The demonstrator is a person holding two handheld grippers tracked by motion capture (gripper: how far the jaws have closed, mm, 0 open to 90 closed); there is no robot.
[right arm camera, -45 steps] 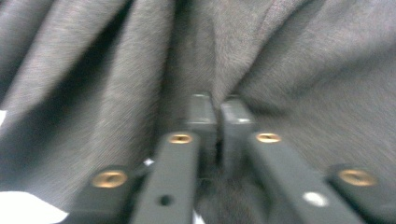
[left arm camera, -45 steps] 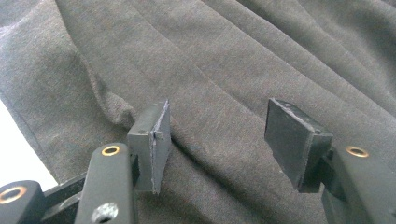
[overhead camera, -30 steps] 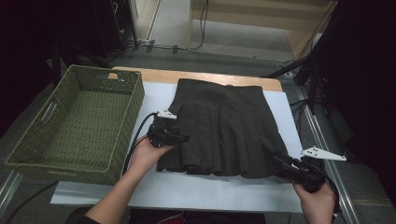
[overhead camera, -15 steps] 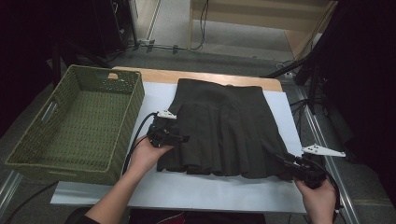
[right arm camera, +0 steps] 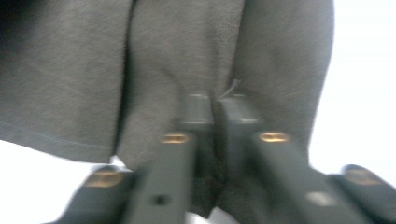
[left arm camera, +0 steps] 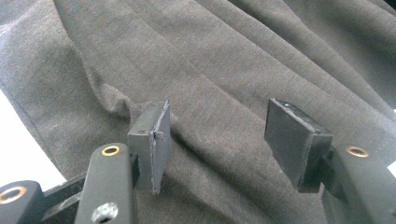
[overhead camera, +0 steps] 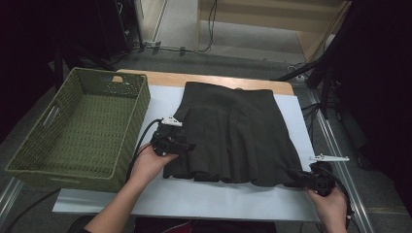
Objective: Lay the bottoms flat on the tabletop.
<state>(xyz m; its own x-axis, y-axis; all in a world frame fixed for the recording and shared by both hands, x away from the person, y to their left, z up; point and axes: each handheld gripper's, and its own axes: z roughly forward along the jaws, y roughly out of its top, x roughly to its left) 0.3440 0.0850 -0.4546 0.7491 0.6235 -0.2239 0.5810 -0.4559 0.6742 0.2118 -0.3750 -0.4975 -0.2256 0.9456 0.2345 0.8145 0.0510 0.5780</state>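
On a white-covered worktop point(overhead camera: 272, 201), a dark grey pleated skirt point(overhead camera: 233, 131) spread flat, waistband toward the far edge, hem toward the person. At the skirt's left side, near the hem, left tongs point(overhead camera: 187, 145) held wide open, jaws well apart and hovering over the cloth; in the left gripper view point(left arm camera: 217, 135), flat black pads point(left arm camera: 159, 144) set either side of a soft fold, gripping nothing. At the hem's right corner, right tongs point(overhead camera: 294, 175) pressed shut; in the right gripper view point(right arm camera: 215, 112), blurred, jaws closed together over the skirt's edge point(right arm camera: 224, 70), fabric seemingly pinched between them. Skirt cloth a fine, matte, heathered weave, falling in long straight pleats that widen toward a stitched hem. Beside the skirt to the left, a rectangular green woven basket point(overhead camera: 29, 162) with cut-out handles, standing partly on the worktop's white sheet. Bare wood at the worktop's far edge.
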